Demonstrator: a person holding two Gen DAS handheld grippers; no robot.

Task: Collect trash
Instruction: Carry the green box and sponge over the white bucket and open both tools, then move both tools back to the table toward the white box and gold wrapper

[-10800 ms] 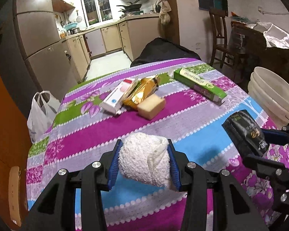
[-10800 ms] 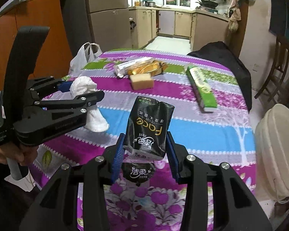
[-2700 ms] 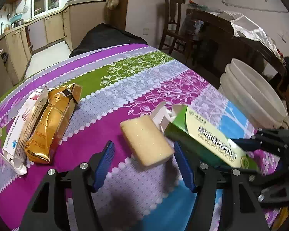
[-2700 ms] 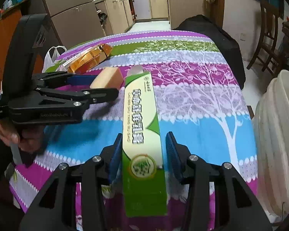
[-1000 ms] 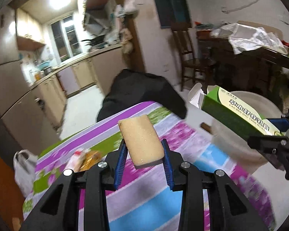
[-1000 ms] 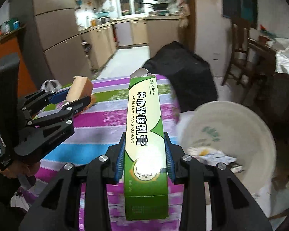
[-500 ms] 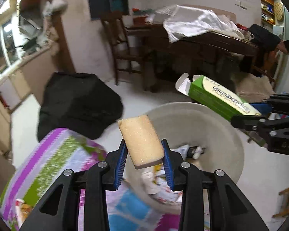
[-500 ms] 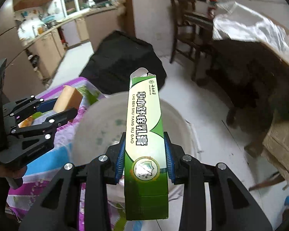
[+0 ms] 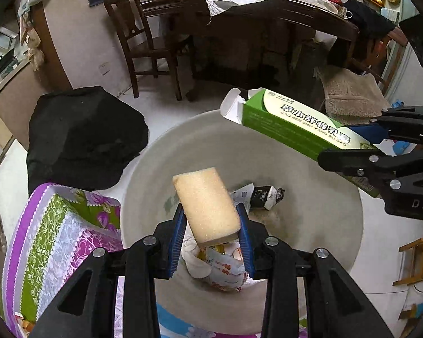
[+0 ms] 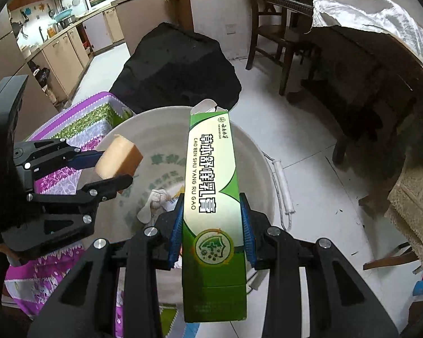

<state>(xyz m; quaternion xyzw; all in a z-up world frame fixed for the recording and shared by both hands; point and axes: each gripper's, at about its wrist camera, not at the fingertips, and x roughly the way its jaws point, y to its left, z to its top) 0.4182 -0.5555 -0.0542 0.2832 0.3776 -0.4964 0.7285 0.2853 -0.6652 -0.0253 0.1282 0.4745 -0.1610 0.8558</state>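
My left gripper is shut on a yellow sponge, held above the open white bucket. My right gripper is shut on a long green toothpaste box with its end flap open, also over the bucket. In the left wrist view the box and right gripper come in from the right. In the right wrist view the left gripper and sponge are at the left. Inside the bucket lie a black packet, a white cloth and a printed wrapper.
The table with a purple, green and blue striped cloth stands left of the bucket. Behind are a black covered object, a wooden chair and a dark table under white plastic. White tiled floor lies to the right.
Both grippers have swung from over the table to above the bucket and tilted downward. The sponge and the green box stay gripped, and the bucket's inside has come into view.
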